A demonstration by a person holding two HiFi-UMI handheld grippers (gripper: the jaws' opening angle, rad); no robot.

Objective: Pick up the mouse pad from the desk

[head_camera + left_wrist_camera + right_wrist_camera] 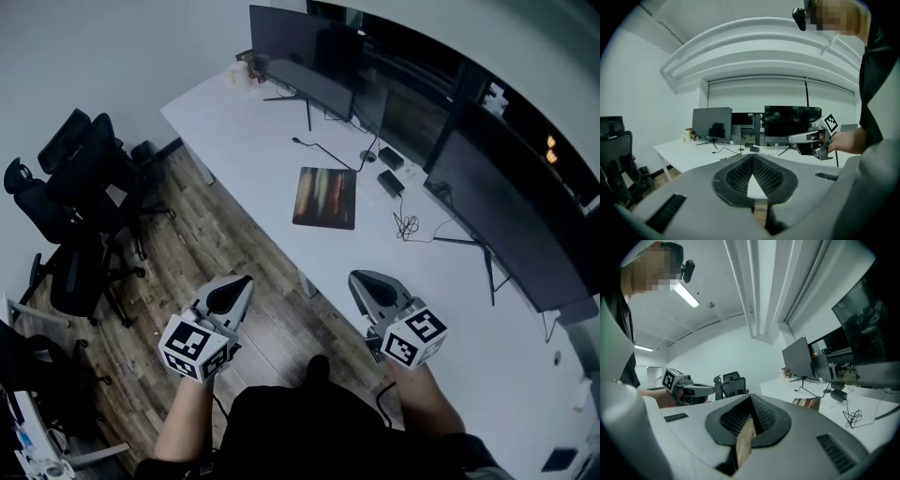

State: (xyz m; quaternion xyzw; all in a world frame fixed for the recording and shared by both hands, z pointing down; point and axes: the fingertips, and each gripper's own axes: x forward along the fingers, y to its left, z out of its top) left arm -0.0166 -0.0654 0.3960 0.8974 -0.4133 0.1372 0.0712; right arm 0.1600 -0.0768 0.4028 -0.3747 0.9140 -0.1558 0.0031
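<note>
The mouse pad point(325, 197) is a dark rectangle with coloured streaks, lying flat on the white desk point(281, 150) ahead of me. It also shows low on the desk in the right gripper view as the mouse pad point(806, 403). My left gripper point(240, 283) hangs over the wooden floor short of the desk edge, its jaws shut and empty. My right gripper point(362, 279) is at the desk's near edge, well short of the pad, with its jaws shut and nothing between them. Each gripper sees the other: the right gripper point(808, 138) and the left gripper point(693, 390).
Two dark monitors point(305, 56) point(506, 206) stand along the desk's far side. A small black box point(390, 181) and loose cables point(408, 225) lie right of the pad. Black office chairs point(75, 178) stand on the wooden floor point(216, 244) to the left.
</note>
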